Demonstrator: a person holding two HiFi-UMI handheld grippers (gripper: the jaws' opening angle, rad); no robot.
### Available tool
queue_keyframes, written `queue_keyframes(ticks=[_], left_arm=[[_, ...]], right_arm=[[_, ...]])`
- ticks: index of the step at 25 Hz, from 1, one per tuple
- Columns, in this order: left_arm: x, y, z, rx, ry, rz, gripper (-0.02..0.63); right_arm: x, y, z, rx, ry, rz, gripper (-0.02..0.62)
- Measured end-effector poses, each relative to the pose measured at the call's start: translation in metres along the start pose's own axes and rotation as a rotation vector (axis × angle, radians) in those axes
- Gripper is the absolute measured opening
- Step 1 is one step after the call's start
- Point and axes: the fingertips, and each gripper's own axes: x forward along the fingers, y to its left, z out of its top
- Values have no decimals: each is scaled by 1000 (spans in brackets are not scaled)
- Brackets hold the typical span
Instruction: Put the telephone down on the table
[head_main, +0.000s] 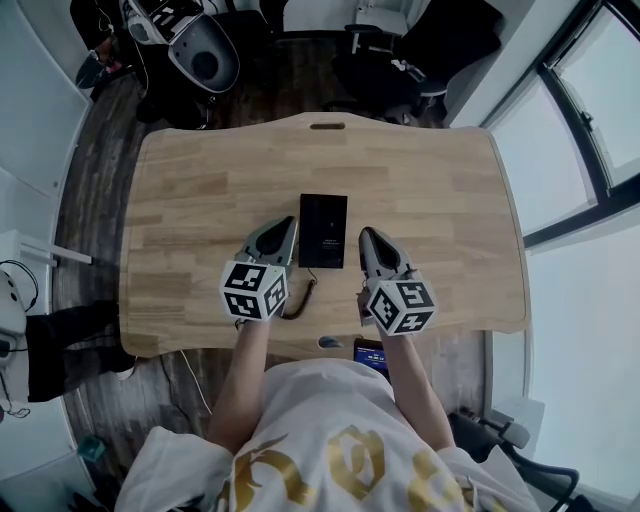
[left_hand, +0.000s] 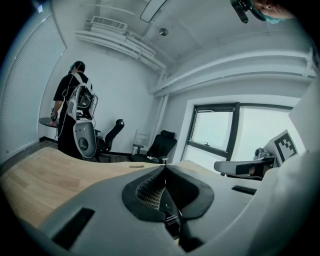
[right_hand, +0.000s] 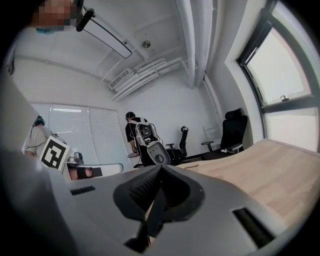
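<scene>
The wide light wooden counter (head_main: 200, 200) has much bare room on both sides and towards its far edge, and black office chairs (head_main: 420, 50) stand behind that edge. The flat black rectangular telephone (head_main: 323, 230) lies on the middle of the counter, between the left gripper (head_main: 285, 235) and the right gripper (head_main: 370, 243), just beside each. Both pairs of jaws are pressed together and hold nothing. A thin coiled cord (head_main: 303, 297) lies near the front edge, by the left gripper.

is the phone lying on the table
Yes, the head view shows the black phone lying flat on the wooden table.
</scene>
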Motion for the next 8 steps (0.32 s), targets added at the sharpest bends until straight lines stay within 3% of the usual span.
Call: queue_keyframes(ticks=[8], left_arm=[[0, 4, 2, -1, -6, 2, 9]], right_arm=[[0, -1, 2, 18, -9, 0, 12]])
